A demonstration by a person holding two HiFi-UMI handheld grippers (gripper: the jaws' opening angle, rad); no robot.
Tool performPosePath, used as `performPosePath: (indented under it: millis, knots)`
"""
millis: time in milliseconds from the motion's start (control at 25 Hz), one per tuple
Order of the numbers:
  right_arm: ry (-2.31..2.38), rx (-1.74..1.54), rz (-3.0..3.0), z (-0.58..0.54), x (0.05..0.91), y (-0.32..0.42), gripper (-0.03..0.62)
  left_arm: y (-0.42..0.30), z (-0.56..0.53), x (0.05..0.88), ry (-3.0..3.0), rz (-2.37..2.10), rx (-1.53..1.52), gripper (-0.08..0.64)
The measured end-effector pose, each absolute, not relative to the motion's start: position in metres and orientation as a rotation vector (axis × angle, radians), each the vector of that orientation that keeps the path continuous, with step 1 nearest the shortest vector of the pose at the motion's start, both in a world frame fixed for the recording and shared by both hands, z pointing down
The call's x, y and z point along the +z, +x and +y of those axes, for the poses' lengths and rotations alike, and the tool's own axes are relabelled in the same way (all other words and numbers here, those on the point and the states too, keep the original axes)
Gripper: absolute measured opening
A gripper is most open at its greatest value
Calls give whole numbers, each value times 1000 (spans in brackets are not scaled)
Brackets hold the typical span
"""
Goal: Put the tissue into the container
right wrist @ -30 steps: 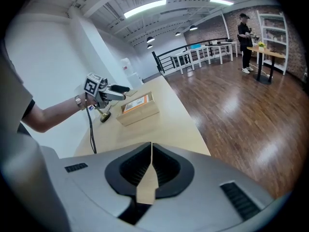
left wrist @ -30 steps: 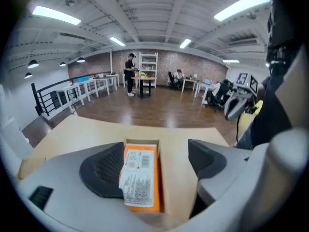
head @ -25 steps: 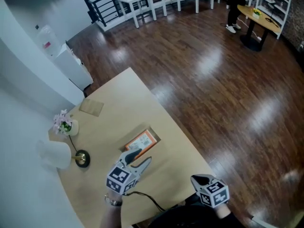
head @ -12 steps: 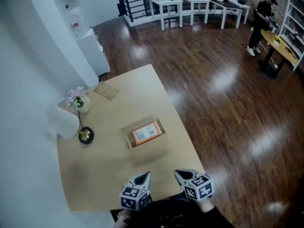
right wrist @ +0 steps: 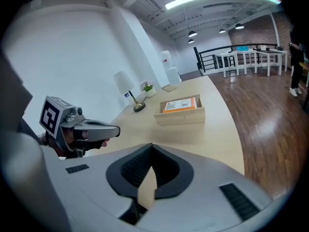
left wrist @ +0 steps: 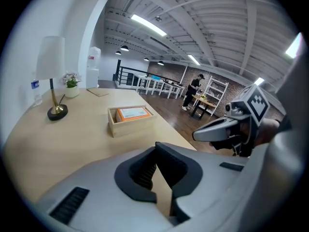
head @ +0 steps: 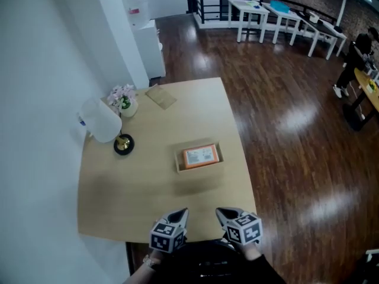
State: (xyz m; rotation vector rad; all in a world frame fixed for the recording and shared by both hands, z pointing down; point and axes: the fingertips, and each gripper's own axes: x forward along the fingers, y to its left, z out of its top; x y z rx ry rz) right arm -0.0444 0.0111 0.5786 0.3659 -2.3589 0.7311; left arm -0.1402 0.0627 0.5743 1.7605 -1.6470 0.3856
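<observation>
An orange tissue pack [head: 200, 155] lies flat inside a shallow wooden container [head: 179, 166] on the beige table [head: 142, 182]. In the left gripper view the pack [left wrist: 132, 113] and container [left wrist: 129, 125] sit well ahead of my jaws, and the same holds in the right gripper view for the pack [right wrist: 181, 104] and container [right wrist: 179, 116]. My left gripper [head: 179, 214] and right gripper [head: 222, 212] hover side by side at the table's near edge, far short of the container. Both are shut with nothing between the jaws, as the left gripper [left wrist: 155, 148] and right gripper [right wrist: 152, 148] show close up.
A lamp with a white shade [head: 100, 122] and brass base [head: 123, 144] stands at the table's left, beside a small flower pot [head: 124, 99]. A tan pad [head: 161, 97] lies at the far edge. Dark wooden floor surrounds the table; white tables [head: 278, 16] and a person [head: 355, 61] stand far off.
My left gripper has drawn back from over the container to the near edge and its jaws have shut. The head view has swung, so the table now shows in full.
</observation>
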Motion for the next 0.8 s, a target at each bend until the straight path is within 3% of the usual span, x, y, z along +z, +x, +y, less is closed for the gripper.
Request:
performPosePath:
  millis: [800]
  knots:
    - [399, 750, -2344, 20, 579, -38, 3, -135, 56, 569, 1826, -1594, 393, 0]
